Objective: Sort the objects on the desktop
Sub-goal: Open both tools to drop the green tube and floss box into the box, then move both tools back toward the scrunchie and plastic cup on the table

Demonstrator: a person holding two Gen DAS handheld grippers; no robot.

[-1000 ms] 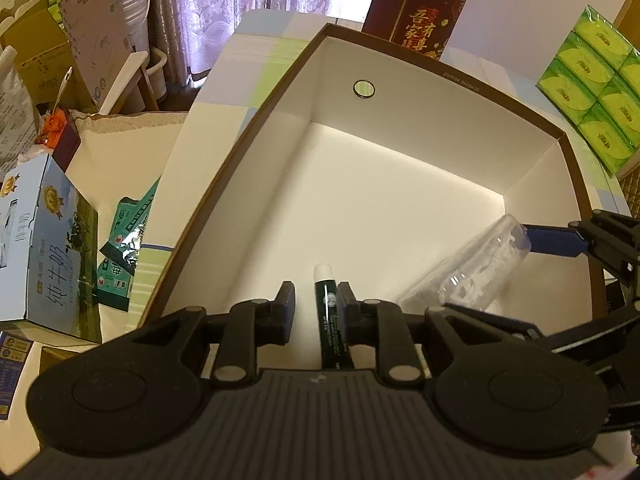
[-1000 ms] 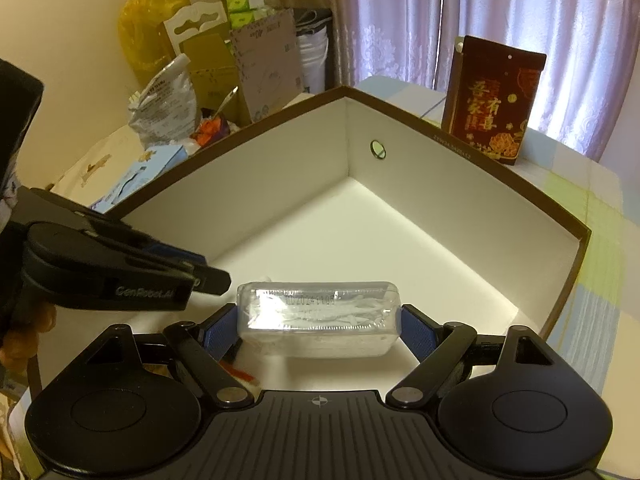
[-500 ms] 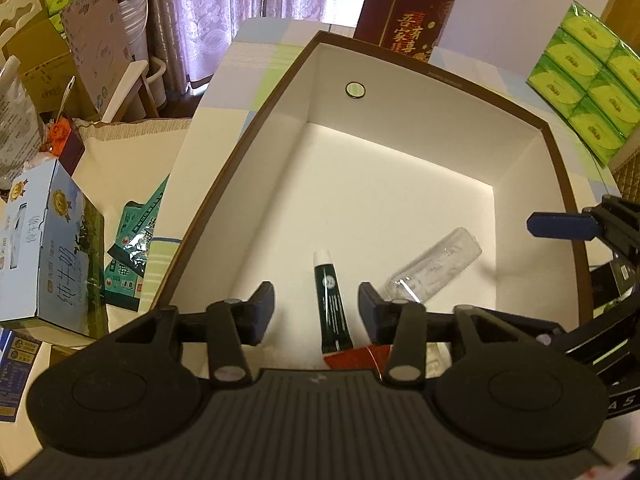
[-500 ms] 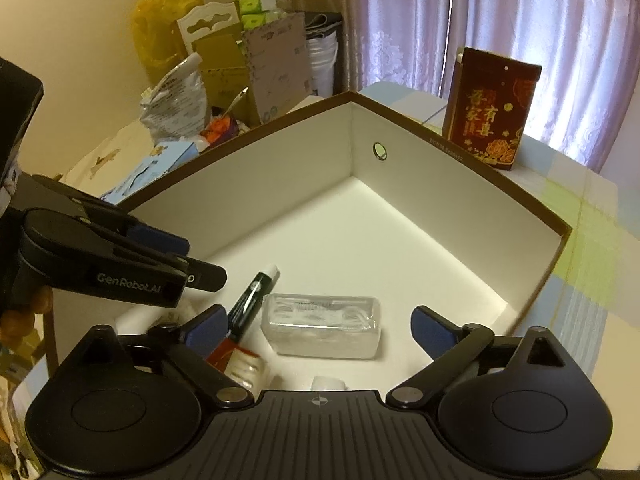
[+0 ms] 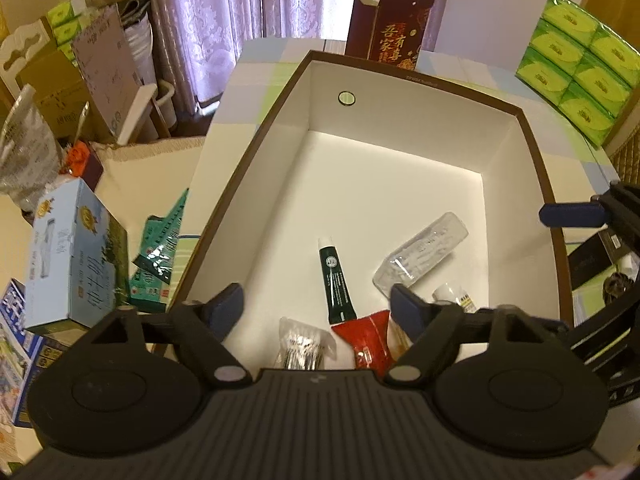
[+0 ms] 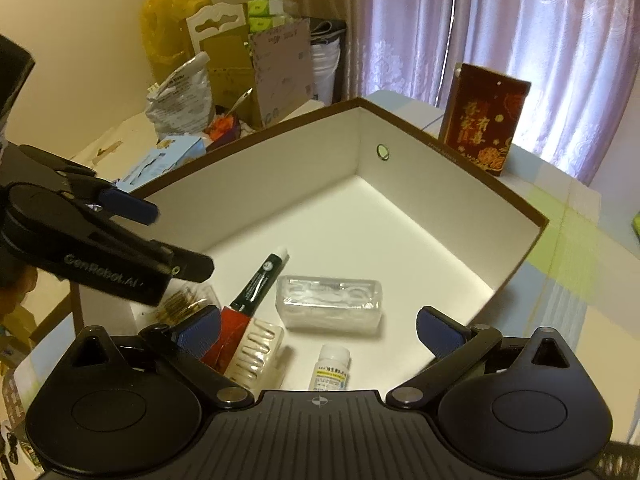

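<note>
Now that both loads are dropped: left hand-held gripper (image 5: 316, 304) and right hand-held gripper (image 6: 318, 326) spread apart, empty; green tube (image 5: 335, 280), clear case (image 6: 329, 306) inside box (image 5: 404, 76) (two more sorted).

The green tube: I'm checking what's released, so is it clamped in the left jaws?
No, the green tube lies loose on the box floor between open jaws.
</note>
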